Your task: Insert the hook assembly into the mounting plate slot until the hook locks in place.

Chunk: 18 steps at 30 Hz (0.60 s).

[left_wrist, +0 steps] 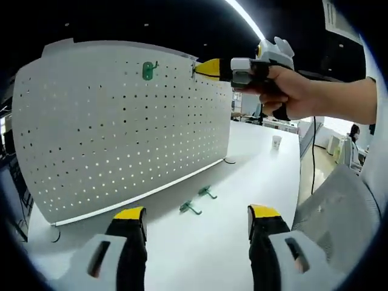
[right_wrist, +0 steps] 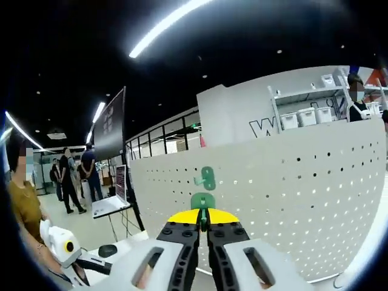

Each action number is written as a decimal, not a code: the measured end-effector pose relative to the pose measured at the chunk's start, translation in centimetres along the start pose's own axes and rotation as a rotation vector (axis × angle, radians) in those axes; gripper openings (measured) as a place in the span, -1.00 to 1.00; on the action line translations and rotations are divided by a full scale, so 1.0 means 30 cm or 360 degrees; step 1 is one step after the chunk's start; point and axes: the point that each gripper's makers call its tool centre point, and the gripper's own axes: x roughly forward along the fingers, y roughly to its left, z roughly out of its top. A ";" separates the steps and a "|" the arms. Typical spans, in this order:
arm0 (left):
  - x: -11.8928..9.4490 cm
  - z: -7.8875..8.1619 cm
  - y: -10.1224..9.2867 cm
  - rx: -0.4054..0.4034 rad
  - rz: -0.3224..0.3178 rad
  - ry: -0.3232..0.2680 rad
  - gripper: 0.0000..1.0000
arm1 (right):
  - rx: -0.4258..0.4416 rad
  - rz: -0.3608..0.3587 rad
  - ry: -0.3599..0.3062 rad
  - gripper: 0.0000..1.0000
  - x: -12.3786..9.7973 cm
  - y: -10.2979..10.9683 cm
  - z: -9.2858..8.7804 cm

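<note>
- Pegboard (left_wrist: 121,127) stands upright on the white table (left_wrist: 254,170) in the left gripper view, a white perforated panel running from the left side away toward the back.
- One green hook (left_wrist: 148,70) already hangs high on that board, near its top edge.
- Two more green hooks (left_wrist: 198,200) lie loose on the table, just in front of the board's foot, close to each other but apart.
- Left gripper (left_wrist: 197,221) hovers low over the table, yellow-tipped jaws spread wide apart, nothing between them.
- Up top, the right gripper (left_wrist: 200,68) comes in from the right in a person's hand (left_wrist: 291,91), its yellow tip right up at the board's upper edge, beside the hung hook.
- Over to the right gripper view: the right gripper (right_wrist: 204,219) has its jaws pressed together, clamped on a green hook (right_wrist: 203,202) that sticks up from the tips.
- That held hook sits right in front of the pegboard (right_wrist: 291,194); whether it touches the board I cannot tell.
- Just above it, the hung hook (right_wrist: 207,177) shows on the board.
- People (right_wrist: 76,179) stand far off at the left, in the background.
</note>
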 end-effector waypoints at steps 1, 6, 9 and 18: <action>0.000 -0.002 -0.001 -0.0003 -0.0001 0.0001 0.40 | -0.0004 -0.0004 0.0000 -0.99 0.003 -0.003 0.001; 0.000 -0.015 -0.003 -0.0007 -0.0005 0.0016 0.40 | -0.0042 -0.0063 -0.0010 -0.99 0.013 -0.032 0.017; -0.003 -0.018 -0.001 -0.0014 -0.0002 0.0021 0.39 | -0.0068 -0.0094 -0.0022 -0.99 0.022 -0.049 0.033; -0.009 -0.014 0.001 -0.0031 0.0004 0.0007 0.38 | -0.0150 -0.0212 -0.0078 -0.98 0.047 -0.088 0.054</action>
